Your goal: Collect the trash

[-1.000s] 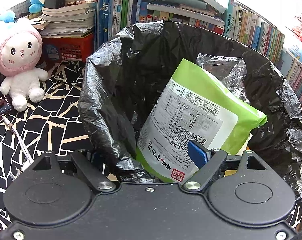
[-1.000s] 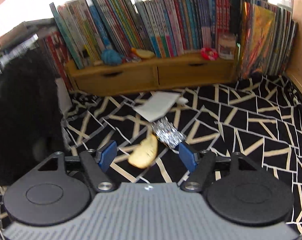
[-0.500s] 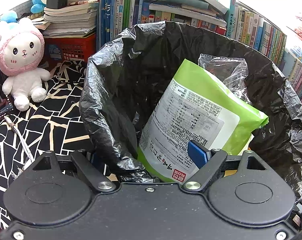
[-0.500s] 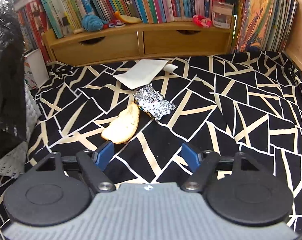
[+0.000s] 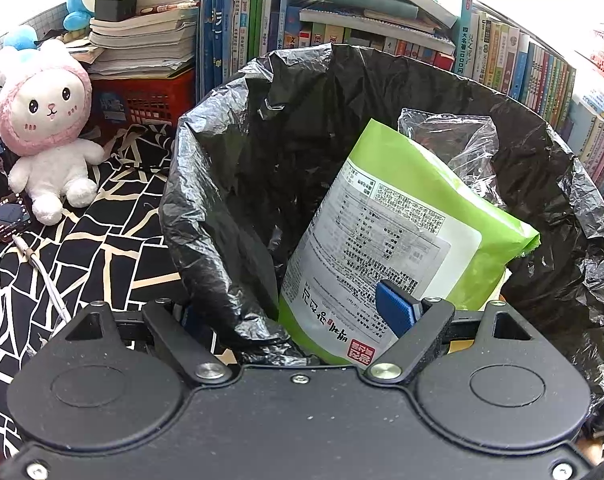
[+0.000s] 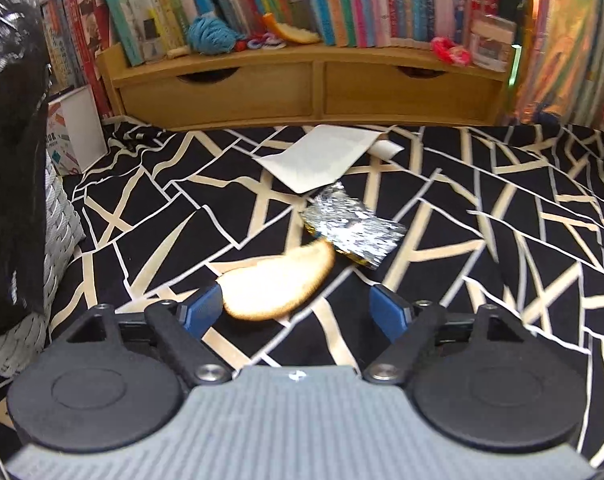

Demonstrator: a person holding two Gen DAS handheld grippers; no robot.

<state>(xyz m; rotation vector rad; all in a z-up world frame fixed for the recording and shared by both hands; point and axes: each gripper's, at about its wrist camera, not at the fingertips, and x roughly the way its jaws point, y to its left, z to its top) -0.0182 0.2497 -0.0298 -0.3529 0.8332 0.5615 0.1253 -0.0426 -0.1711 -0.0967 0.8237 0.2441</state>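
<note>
One pale bread slice, browned crust, beside crumpled foil wrapper.

Left wrist view: bright, even daylight. Upper corners blown out to white, strongest at top right above the row of books. Focus sharp across the centre; print on the green packet is legible. Black bin liner shows grey sheen on its creases and its inside goes near-black with little detail. Strong fisheye bending: book spines lean outward at both edges.

Right wrist view: dimmer, warmer. Overall soft with motion smear, worst on the bread slice and the books at the right edge. Crumpled foil glints. Dark vignette in the corners; wooden shelf bows into a curve.
</note>
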